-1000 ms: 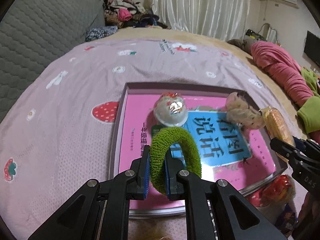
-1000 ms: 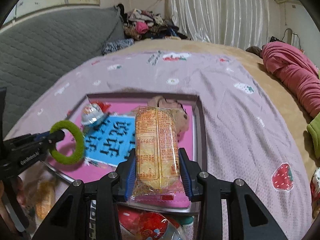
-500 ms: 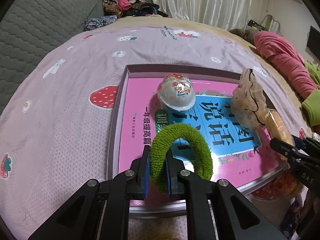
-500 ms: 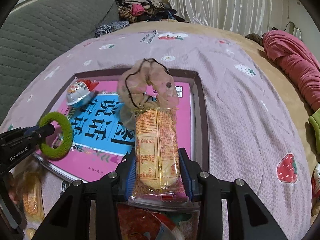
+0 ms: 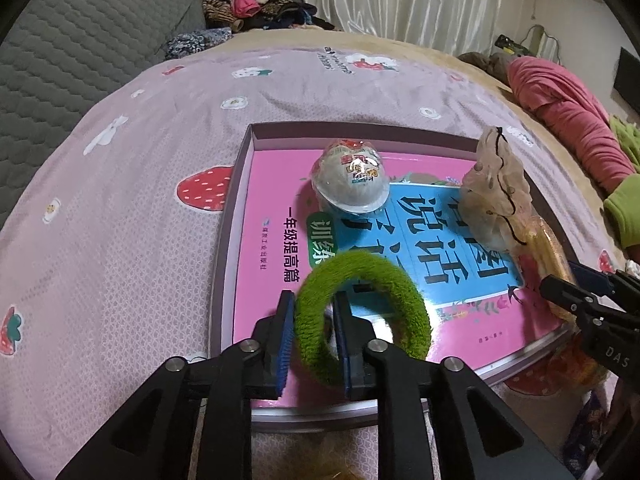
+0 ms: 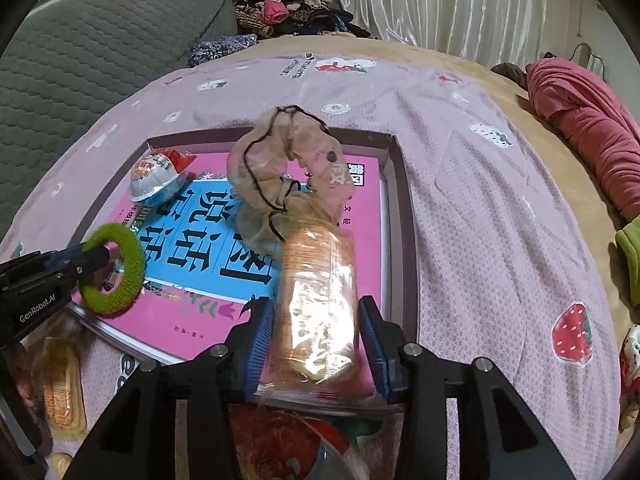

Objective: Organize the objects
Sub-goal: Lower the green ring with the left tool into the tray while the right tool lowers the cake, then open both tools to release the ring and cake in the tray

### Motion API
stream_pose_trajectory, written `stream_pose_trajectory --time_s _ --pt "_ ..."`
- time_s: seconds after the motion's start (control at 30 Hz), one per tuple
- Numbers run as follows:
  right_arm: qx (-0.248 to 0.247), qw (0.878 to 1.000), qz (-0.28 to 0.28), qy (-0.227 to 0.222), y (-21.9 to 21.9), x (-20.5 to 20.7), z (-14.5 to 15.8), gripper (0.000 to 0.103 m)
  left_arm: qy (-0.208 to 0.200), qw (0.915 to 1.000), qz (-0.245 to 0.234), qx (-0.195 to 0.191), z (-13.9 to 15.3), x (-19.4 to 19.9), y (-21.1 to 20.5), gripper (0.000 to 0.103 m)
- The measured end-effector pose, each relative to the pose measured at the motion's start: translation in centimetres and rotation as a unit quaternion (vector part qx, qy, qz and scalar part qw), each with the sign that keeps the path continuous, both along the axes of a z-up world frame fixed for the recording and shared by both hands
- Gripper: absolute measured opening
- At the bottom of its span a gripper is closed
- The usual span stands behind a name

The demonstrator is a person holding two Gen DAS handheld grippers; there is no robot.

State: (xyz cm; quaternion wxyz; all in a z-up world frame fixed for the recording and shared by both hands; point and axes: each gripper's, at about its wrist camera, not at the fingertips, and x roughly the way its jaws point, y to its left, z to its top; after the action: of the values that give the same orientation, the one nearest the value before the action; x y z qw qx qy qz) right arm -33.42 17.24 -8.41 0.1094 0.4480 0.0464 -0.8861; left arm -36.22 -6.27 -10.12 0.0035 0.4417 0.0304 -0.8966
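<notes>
A fuzzy green hair tie (image 5: 360, 312) stands between the pads of my left gripper (image 5: 314, 300), tipped to the right and blurred. The jaws are opening and no longer squeeze it. My right gripper (image 6: 316, 308) is opening too; an orange snack packet (image 6: 316, 300) sits loosely between its pads, small gaps on both sides. Both hover over a dark-rimmed shallow box (image 5: 232, 220) that holds a pink and blue book (image 5: 272, 208). On the book lie a white wrapped egg toy (image 5: 350, 182) and a beige scrunchie (image 6: 280, 168) propped against the packet's far end.
The box lies on a lilac strawberry-print bedspread (image 5: 120, 240). A second snack packet (image 6: 62, 388) and a red wrapped item (image 6: 280, 440) lie just in front of the box. A pink blanket (image 6: 580, 120) is at the right, a clothes pile (image 6: 280, 8) at the back.
Both pairs of jaws have widened. The green tie has fluffed out and tipped over; the packet has loosened and blurred. The beige scrunchie has been pushed up on end.
</notes>
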Motion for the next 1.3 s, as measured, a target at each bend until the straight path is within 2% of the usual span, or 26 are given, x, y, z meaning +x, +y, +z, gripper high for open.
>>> stream_pose_trajectory --time_s 0.13,0.27,0.4,0.57,0.73,1.1,1.3 --pt "0.001 1.000 0.001 0.001 0.0 0.1 0.1 0.048 0.002 1.0000 0.002 -0.001 0.1 0.1 0.0 0.025" --pt "-0.001 1.000 0.000 0.006 0.1 0.2 0.5 0.050 0.005 1.0000 0.001 -0.003 0.3 0.3 0.1 0.041" --pt "-0.002 1.000 -0.002 0.012 0.2 0.4 0.9 0.051 0.010 0.9999 0.003 -0.005 0.6 0.5 0.0 0.046" --pt "-0.009 1.000 -0.004 0.025 0.4 0.8 1.8 0.052 0.020 0.9998 0.007 -0.006 1.3 0.8 -0.1 0.061" --pt "-0.017 0.999 -0.005 0.044 0.5 1.3 3.0 0.061 0.037 0.9993 0.009 -0.006 2.5 1.5 -0.1 0.074" --pt "-0.034 0.993 -0.004 0.110 0.1 3.9 6.9 0.078 0.086 0.9961 0.014 -0.014 6.1 4.3 0.1 0.079" --pt "-0.032 0.991 0.002 0.131 -0.6 5.5 8.8 0.082 0.098 0.9946 0.015 -0.029 7.5 5.9 0.7 0.081"
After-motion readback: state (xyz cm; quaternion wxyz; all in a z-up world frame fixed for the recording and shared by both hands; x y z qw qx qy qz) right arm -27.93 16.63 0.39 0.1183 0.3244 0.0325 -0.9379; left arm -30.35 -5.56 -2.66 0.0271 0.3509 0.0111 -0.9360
